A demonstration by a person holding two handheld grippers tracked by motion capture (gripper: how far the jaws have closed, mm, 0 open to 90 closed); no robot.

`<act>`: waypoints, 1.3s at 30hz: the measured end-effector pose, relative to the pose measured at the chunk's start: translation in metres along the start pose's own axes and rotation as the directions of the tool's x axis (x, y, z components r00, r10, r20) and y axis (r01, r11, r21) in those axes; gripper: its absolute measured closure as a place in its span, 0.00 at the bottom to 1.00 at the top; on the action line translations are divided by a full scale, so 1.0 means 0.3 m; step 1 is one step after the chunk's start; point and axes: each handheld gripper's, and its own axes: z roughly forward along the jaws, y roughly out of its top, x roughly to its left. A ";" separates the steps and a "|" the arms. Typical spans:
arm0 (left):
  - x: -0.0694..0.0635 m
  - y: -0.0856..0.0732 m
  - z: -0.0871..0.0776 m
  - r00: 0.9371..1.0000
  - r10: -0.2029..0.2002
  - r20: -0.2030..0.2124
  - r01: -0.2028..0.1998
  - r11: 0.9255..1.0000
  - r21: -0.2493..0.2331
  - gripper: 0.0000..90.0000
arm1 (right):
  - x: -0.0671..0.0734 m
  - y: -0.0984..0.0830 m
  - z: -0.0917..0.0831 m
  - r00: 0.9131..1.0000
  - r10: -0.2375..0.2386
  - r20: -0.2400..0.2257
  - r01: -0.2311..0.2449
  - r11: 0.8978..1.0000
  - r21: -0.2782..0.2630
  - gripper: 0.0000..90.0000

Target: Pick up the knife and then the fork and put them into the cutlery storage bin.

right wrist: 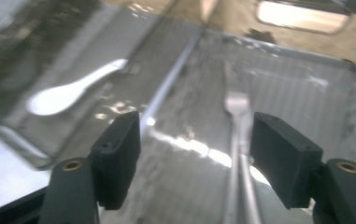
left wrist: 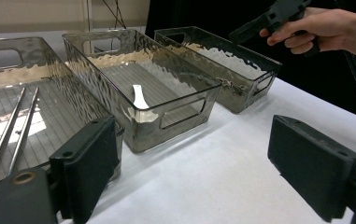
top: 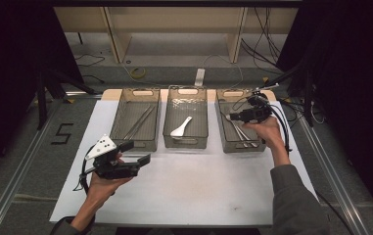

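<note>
Two grippers, both with jaws wide apart and nothing between the pads. Right gripper (top: 233,117) hangs over the right bin (top: 224,137) at the table's (top: 184,191) far right, above the forks (right wrist: 238,140) lying on its floor, not touching. Left gripper (top: 137,152) sits near the left bin's (top: 120,115) front edge. White spoon (top: 181,127) in middle bin (top: 167,122).

fork (right wrist: 236,103) in right bin (top: 221,128)

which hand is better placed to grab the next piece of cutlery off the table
Left, probably: the left gripper hovers open over the bare white mat, while the right gripper is open above the fork in the right bin.
</note>
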 end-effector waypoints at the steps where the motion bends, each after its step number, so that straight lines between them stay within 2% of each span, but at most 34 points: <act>1: 0.000 0.000 0.000 1.000 -0.001 0.000 0.001 1.000 0.000 0.17 | 0.014 -0.004 -0.006 1.000 -0.005 -0.010 0.005 1.000 -0.013 0.36; 5: 0.003 -0.001 0.003 1.000 -0.006 0.006 0.006 1.000 0.009 0.17 | 0.079 -0.026 -0.038 0.998 -0.040 -0.058 0.036 0.997 -0.067 0.32; 9: 0.001 -0.001 0.003 1.000 -0.007 0.007 0.007 1.000 0.011 0.17 | 0.121 -0.057 -0.062 0.991 -0.044 -0.129 0.029 0.993 -0.114 0.31; 13: 0.002 -0.001 0.004 1.000 -0.007 0.008 0.007 1.000 0.014 0.17 | 0.153 -0.086 -0.078 0.990 -0.064 -0.128 0.046 0.989 -0.140 0.30; 16: 0.004 -0.003 0.007 1.000 -0.007 0.009 0.007 1.000 0.026 0.17 | 0.180 -0.117 -0.095 0.990 -0.081 -0.119 0.058 0.981 -0.186 0.30; 21: 0.001 -0.003 0.009 1.000 -0.005 0.010 0.005 1.000 0.031 0.17 | 0.225 -0.165 -0.112 0.985 -0.120 -0.122 0.091 0.971 -0.219 0.30; 22: 0.000 -0.003 0.009 1.000 -0.003 0.010 0.003 0.999 0.032 0.17 | 0.231 -0.171 -0.115 0.984 -0.126 -0.126 0.095 0.970 -0.224 0.30; 25: -0.001 -0.003 0.009 1.000 -0.003 0.013 0.002 0.999 0.036 0.17 | 0.243 -0.189 -0.122 0.976 -0.117 -0.185 0.069 0.967 -0.245 0.30; 28: 0.001 -0.004 0.011 1.000 0.000 0.014 -0.001 0.999 0.046 0.17 | 0.260 -0.204 -0.126 0.974 -0.143 -0.177 0.096 0.964 -0.250 0.29; 32: 0.011 -0.006 0.011 1.000 -0.022 0.015 0.021 0.998 0.056 0.17 | 0.283 -0.239 -0.129 0.967 -0.152 -0.207 0.092 0.957 -0.274 0.28; 36: 0.006 -0.007 0.012 1.000 -0.006 0.022 0.004 0.998 0.070 0.17 | 0.306 -0.266 -0.134 0.960 -0.180 -0.216 0.113 0.950 -0.290 0.28; 39: 0.004 -0.008 0.015 1.000 -0.008 0.023 0.006 0.997 0.073 0.17 | 0.318 -0.292 -0.144 0.956 -0.202 -0.211 0.133 0.944 -0.301 0.28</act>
